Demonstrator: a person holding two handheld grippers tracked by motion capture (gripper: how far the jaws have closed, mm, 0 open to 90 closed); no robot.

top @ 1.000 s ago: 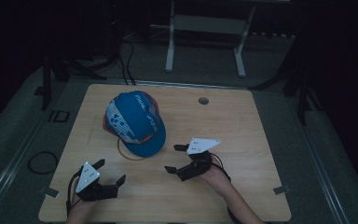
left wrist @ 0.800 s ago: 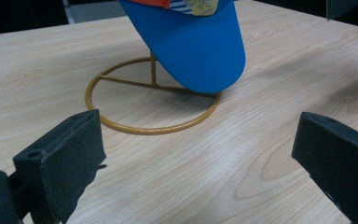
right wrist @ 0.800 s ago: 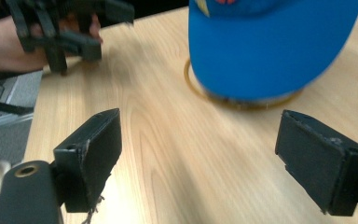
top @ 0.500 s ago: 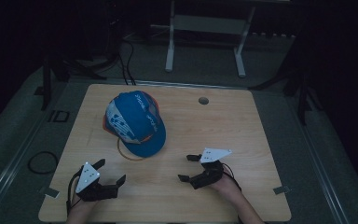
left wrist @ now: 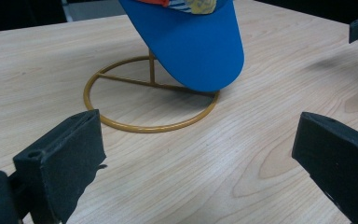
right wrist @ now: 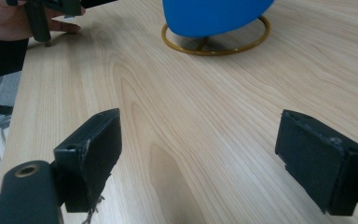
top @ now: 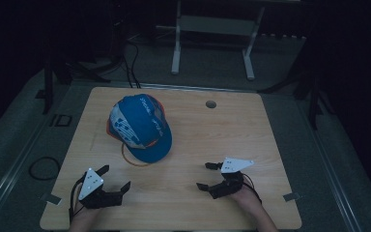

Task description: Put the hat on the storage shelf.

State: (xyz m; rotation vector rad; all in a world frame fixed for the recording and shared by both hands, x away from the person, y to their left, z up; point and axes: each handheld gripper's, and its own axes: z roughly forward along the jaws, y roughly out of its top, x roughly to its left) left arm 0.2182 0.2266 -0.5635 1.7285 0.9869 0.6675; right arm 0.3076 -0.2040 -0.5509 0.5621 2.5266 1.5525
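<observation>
A blue cap (top: 140,126) with white and orange panels rests on a gold wire stand (top: 130,159) left of the table's middle. Its brim (left wrist: 196,42) overhangs the stand's ring base (left wrist: 144,126). My left gripper (top: 115,177) lies near the front left edge, open and holding nothing, pointing toward the stand. My right gripper (top: 203,176) lies at the front right, open with nothing between its jaws, pointing left. From the right gripper view the brim (right wrist: 214,14) and ring (right wrist: 214,49) are ahead, well beyond the jaws.
The wooden table (top: 251,135) has a round cable hole (top: 211,104) near its far edge. A hand holding the other gripper (right wrist: 42,14) is at the upper left of the right gripper view. A white desk frame (top: 212,29) stands behind the table, and a cable loop (top: 43,166) lies on the floor at left.
My right gripper has drawn back toward the table's front edge and to the right, away from the cap. The left gripper and the cap have not moved.
</observation>
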